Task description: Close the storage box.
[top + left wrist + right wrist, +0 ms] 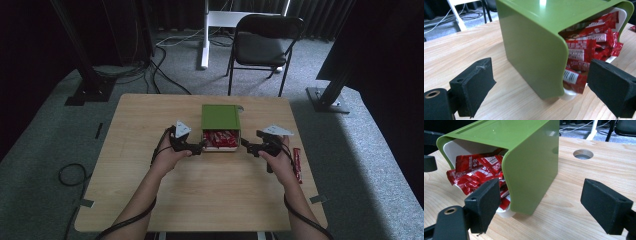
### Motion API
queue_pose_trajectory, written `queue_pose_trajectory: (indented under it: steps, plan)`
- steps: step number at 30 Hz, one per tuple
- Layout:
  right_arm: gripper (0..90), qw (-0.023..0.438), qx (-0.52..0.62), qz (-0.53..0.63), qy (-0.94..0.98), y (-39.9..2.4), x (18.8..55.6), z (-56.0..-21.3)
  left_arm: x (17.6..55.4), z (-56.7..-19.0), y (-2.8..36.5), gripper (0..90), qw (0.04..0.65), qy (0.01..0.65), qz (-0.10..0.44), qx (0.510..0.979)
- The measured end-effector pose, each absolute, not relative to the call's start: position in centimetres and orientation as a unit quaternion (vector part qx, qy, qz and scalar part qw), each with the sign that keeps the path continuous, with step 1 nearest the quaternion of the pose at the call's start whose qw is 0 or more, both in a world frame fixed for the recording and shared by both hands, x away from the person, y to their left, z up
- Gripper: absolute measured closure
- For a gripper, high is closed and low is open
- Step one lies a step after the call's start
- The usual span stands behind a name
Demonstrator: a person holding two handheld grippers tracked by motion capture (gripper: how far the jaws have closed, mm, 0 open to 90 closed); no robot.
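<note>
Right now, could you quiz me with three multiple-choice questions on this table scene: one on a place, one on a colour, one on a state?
1. Where does the lone red packet lie?
A. near the table's right edge
B. on the chair
C. on top of the box

2. What colour is the box's outer shell?
A. blue
B. green
C. black

3. How is the white drawer?
A. shut
B. pulled partly out, full of red packets
C. empty

Answers: 1 A, it lies beside the right hand; 2 B, the shell is plainly green; 3 B, packets spill from its front.
</note>
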State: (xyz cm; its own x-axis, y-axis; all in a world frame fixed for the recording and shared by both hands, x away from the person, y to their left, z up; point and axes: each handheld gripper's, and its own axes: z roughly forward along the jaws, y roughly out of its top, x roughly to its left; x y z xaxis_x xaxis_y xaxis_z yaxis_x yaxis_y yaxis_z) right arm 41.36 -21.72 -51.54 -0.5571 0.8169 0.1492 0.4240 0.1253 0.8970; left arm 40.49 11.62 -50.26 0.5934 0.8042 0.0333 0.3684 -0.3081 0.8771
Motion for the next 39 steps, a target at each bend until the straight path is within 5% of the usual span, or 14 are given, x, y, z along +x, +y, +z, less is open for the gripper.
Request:
queue_pose_trajectory:
  steps: [39]
  plan:
    - [15.9, 0.241, 0.472, 0.463, 0.710, -26.8, 36.3, -53.7, 35.8, -52.8, 19.1, 8.1, 0.417, 0.464, 0.243, 0.743]
